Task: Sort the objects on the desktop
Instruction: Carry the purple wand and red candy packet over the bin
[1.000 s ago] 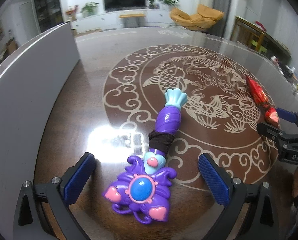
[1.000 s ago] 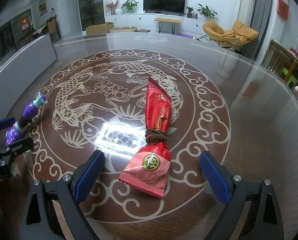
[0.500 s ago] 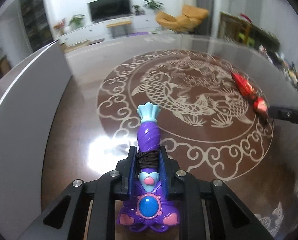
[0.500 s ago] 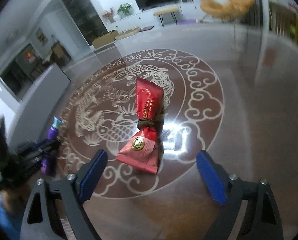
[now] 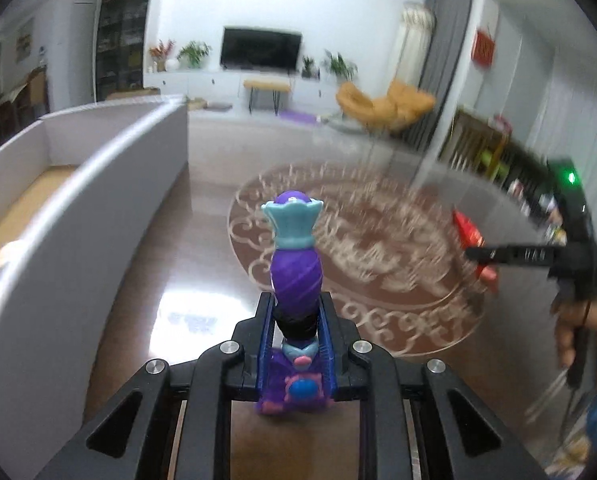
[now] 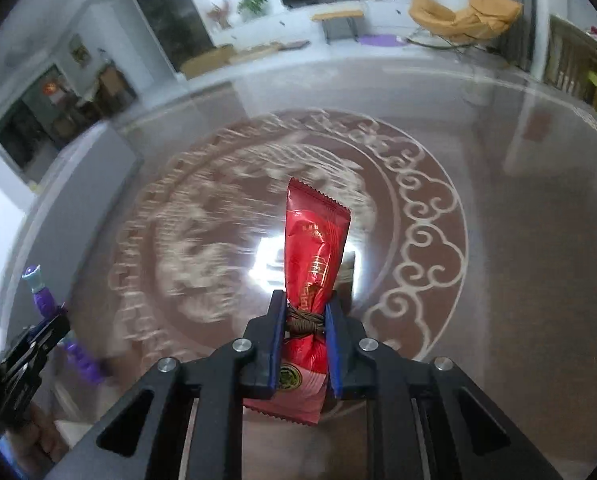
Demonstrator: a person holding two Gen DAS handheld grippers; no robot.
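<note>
My left gripper point(image 5: 296, 312) is shut on a purple toy wand point(image 5: 296, 268) at its dark-wrapped middle, and the wand hangs clear of the table with its light-blue tip pointing away. My right gripper point(image 6: 305, 312) is shut on a red snack packet point(image 6: 314, 248) at its string-tied waist, lifted off the table. In the left wrist view the right gripper point(image 5: 498, 254) and red packet point(image 5: 466, 230) show at the right. The right wrist view catches the wand point(image 6: 44, 300) and left gripper point(image 6: 34, 344) at the far left.
A grey open box point(image 5: 98, 184) with tall walls stands at the left of the round brown table point(image 6: 518, 280) with a pale fish pattern. A hand point(image 5: 578, 336) holds the right gripper's handle. Beyond the table are a TV, plants and an orange chair.
Both grippers went from wide open around their objects to shut on them. The wand and the red packet have risen off the table, and both views have tilted upward.
</note>
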